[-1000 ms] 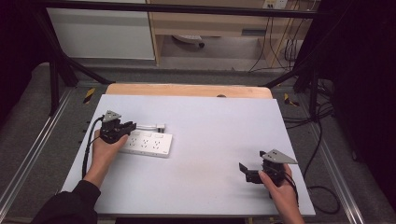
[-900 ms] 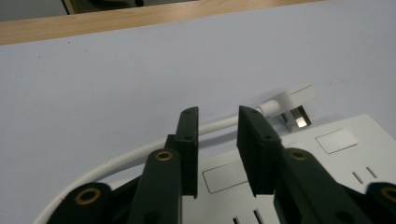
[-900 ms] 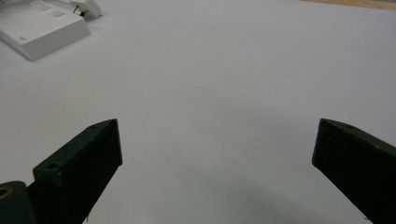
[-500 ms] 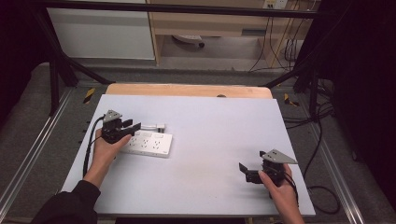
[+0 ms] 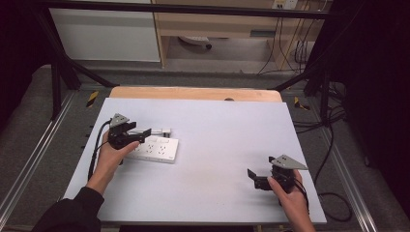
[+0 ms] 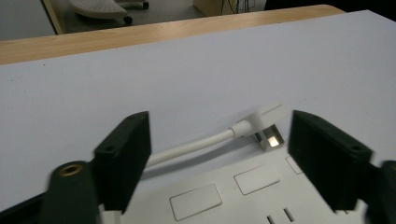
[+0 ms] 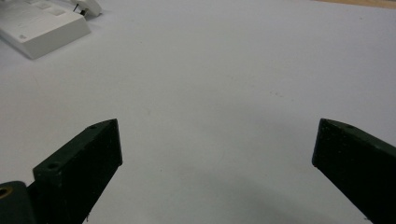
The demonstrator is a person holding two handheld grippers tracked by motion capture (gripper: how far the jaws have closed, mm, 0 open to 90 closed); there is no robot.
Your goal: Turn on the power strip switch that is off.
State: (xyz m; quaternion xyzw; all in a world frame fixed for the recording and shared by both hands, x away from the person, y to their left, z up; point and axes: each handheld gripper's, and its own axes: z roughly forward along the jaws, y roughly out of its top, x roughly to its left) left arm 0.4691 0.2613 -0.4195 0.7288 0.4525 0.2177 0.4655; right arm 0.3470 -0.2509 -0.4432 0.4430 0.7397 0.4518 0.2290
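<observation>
The white plastic power strip (image 6: 243,196) sits on the desk's (image 5: 217,125) left side, cut off in the left gripper view. Left tongs (image 6: 219,158) just opened wide around its cord, gripping nothing; right tongs (image 7: 217,163) gape empty.

1 power strip (image 5: 155,149), 1 plug (image 5: 164,131), 2 hand-held grippers (image 5: 143,135)

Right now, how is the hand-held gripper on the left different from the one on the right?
The left hand-held gripper hangs over the white power strip, its jaws having just been opening with the plug and cord lying beyond them, unpinched. The right hand-held gripper sits far from the strip above bare table, nothing near its jaws. Both are black, open, each held in one hand.
</observation>
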